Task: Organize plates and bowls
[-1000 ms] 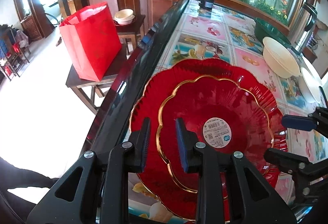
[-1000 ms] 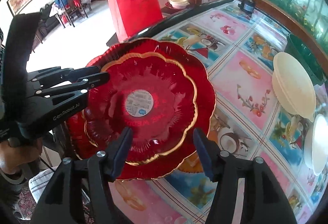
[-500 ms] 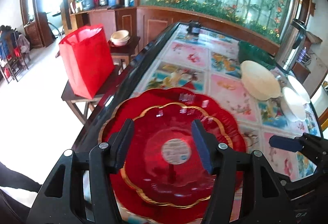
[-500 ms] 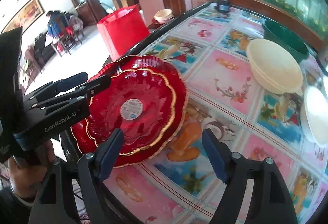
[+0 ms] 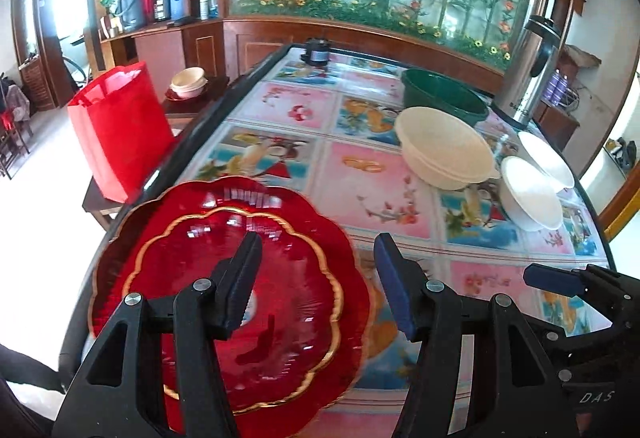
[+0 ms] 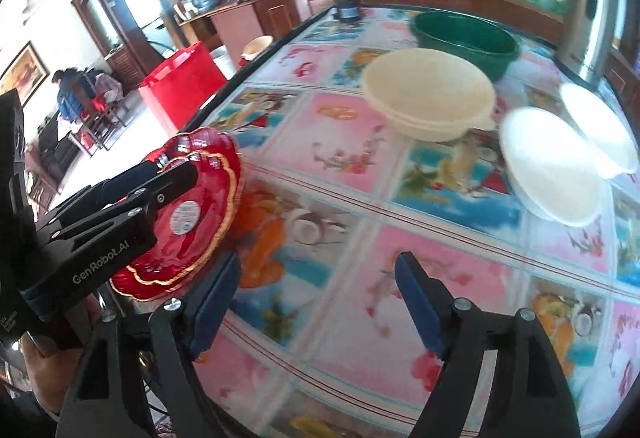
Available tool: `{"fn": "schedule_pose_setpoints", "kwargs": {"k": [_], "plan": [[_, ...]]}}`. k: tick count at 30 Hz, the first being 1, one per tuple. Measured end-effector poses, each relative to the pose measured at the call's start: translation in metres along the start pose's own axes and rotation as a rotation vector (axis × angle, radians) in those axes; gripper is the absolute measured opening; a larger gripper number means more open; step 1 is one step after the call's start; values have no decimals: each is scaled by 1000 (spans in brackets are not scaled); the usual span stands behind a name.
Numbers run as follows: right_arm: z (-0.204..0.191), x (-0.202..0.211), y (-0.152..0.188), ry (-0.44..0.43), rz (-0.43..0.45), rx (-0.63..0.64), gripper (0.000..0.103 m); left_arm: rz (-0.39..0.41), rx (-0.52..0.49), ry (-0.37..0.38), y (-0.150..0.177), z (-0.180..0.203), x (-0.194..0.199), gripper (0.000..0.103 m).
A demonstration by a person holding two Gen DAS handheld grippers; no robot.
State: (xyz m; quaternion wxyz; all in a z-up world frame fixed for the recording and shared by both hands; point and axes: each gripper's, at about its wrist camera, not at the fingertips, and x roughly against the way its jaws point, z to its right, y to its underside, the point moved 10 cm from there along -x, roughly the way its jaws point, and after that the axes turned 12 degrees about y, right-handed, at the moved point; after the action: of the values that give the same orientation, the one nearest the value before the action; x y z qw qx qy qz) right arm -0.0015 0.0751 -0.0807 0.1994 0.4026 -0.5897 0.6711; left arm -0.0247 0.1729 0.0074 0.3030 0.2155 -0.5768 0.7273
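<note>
Two scalloped, translucent red glass plates with gold rims (image 5: 280, 302) lie nested, the smaller on the larger, at the near left edge of the picture-tiled tabletop (image 5: 372, 193). The left gripper (image 5: 316, 278) hovers over them, fingers spread, grasping nothing. The right gripper (image 6: 316, 298) – also spread and empty – hangs over bare tiles beside the plates (cream plastic bowls (image 6: 432, 97) sit farther back).

We see our right gripper (image 6: 316, 302) gaping above the table (image 6: 360, 197), with stacked red plates (image 6: 200, 205) at its left.
</note>
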Motion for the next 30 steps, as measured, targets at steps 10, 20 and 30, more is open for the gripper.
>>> {"fn": "schedule_pose_setpoints", "kwargs": {"k": [10,20,30], "plan": [[49,7,5,13,12,-85,80,-33,-54,48,3,47,-18,59],[85,11,11,35,12,-139,80,-69,-96,80,7,84,-41,59],[117,9,15,53,8,-200,80,-103,-125,99,11,108,-61,58]]}}
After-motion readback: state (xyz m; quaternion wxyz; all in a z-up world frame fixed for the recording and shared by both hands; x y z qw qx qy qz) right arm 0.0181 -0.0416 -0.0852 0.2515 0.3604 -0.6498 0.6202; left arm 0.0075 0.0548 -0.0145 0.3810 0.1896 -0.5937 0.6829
